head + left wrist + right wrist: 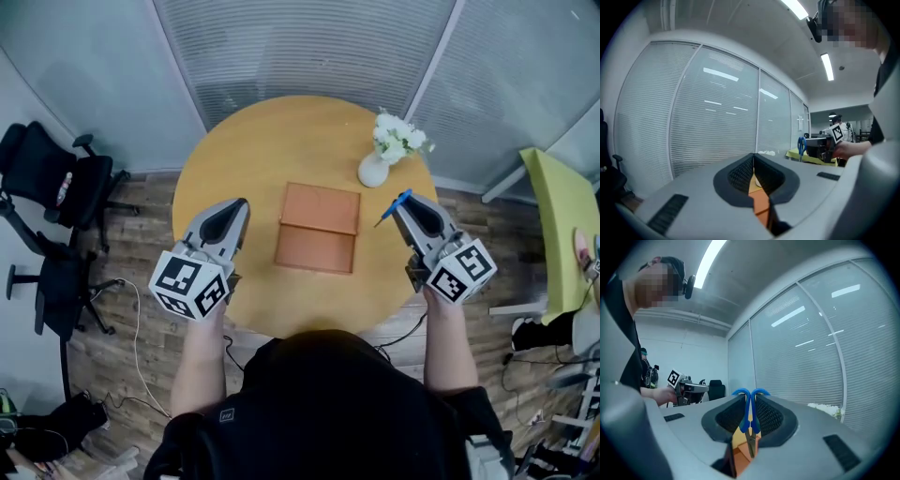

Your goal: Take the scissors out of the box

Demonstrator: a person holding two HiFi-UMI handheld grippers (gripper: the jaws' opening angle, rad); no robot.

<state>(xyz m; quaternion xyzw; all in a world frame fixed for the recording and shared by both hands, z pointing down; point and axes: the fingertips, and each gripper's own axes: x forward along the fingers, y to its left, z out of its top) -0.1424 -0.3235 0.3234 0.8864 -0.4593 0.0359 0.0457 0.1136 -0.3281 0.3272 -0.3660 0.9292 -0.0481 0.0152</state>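
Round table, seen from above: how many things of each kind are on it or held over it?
Box: 1
Vase of white flowers: 1
Blue-handled scissors: 1
Hand-held grippers: 2, the left hand-held gripper and the right hand-held gripper
Total: 5

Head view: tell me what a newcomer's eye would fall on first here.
The blue-handled scissors stand out first, clamped in the right gripper above the right side of the round wooden table. Next comes the orange-brown box at the table's middle, with a white vase of white flowers just beyond its far right corner. The left gripper hangs empty to the box's left.
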